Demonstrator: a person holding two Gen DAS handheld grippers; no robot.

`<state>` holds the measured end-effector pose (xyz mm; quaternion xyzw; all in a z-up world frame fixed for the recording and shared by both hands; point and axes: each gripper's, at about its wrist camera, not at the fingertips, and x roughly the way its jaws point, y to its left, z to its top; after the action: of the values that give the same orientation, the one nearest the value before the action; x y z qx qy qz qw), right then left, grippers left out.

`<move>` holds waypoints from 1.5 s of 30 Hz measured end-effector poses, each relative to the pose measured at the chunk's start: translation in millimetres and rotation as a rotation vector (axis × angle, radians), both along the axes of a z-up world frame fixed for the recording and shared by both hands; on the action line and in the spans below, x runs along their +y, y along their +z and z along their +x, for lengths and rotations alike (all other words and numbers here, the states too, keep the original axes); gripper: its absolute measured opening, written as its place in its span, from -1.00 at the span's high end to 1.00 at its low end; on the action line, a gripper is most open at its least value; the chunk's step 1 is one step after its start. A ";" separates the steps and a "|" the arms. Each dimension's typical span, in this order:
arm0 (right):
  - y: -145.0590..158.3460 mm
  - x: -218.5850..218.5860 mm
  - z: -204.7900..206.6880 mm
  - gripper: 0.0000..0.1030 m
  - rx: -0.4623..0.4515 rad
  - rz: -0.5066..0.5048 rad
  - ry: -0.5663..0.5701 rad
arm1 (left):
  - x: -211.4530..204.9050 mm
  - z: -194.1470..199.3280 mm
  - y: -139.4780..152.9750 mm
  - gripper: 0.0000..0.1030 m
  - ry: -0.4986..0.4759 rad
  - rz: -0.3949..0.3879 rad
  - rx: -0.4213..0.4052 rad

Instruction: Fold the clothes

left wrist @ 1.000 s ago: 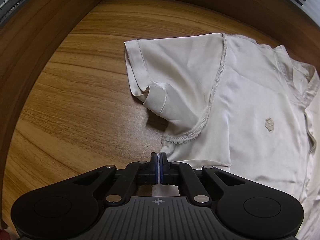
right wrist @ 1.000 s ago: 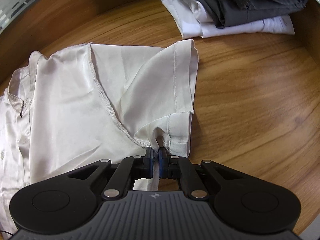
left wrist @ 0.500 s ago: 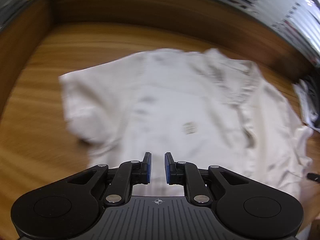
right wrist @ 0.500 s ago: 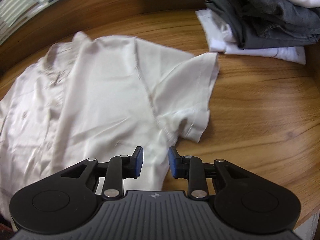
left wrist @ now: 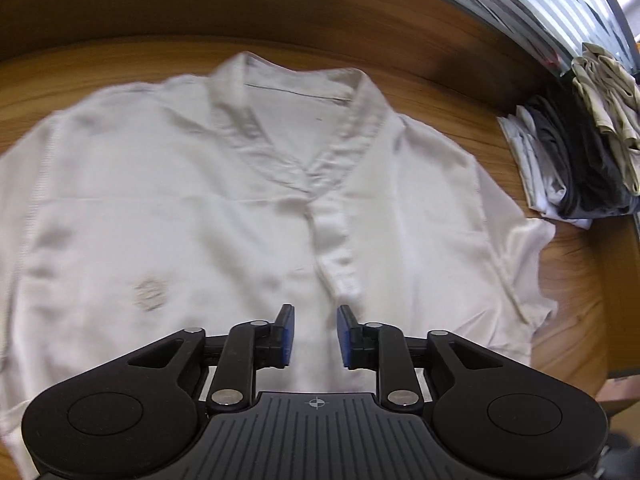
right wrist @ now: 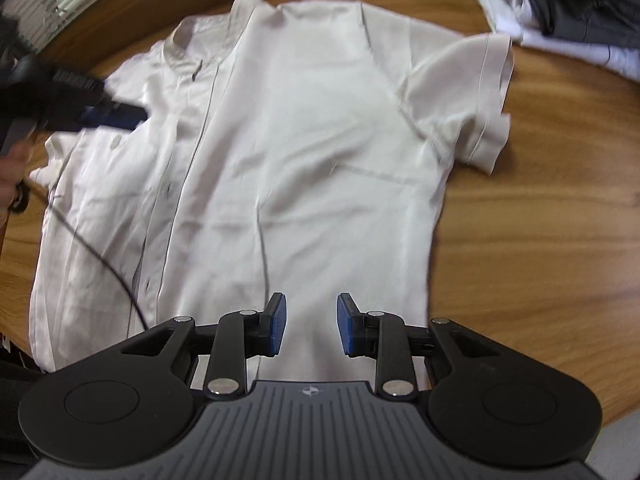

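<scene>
A cream short-sleeved shirt [left wrist: 200, 216] lies spread flat, front up, on the wooden table, collar at the far side; it also shows in the right wrist view [right wrist: 304, 152]. My left gripper [left wrist: 314, 334] is open and empty, above the shirt's middle by the button placket. My right gripper [right wrist: 308, 322] is open and empty, above the shirt's lower body. In the right wrist view the left gripper [right wrist: 116, 114] shows at the left edge over the shirt's placket, with a black cable [right wrist: 108, 268] trailing across the fabric.
A stack of folded clothes, white, dark grey and beige [left wrist: 576, 148], sits at the far right of the table; it also shows in the right wrist view [right wrist: 568, 12]. A raised wooden rim [left wrist: 280, 4] runs behind the table. Bare wood [right wrist: 540, 240] lies right of the shirt.
Both grippers were shut on the shirt by its armpits a second ago. They have let go, opened, and lifted back, so the whole shirt now shows.
</scene>
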<state>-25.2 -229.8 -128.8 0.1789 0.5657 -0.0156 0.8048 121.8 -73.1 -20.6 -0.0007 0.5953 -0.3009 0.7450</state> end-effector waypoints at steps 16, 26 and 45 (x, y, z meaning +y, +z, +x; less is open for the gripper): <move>-4.2 20.3 -10.2 0.37 -0.003 0.022 -0.064 | -44.1 12.8 -28.6 0.45 -0.057 0.085 -0.007; -4.6 25.8 -14.8 0.36 -0.001 0.023 -0.092 | -50.7 4.9 -12.1 0.95 -0.092 0.037 -0.148; -0.7 29.2 -13.8 0.28 -0.007 0.020 -0.073 | -21.2 12.0 -4.4 0.66 -0.108 0.077 -0.213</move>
<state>-39.0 -200.6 -129.5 0.2075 0.5560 -0.0385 0.8039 133.7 -94.3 -25.1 0.0916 0.5232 -0.3160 0.7861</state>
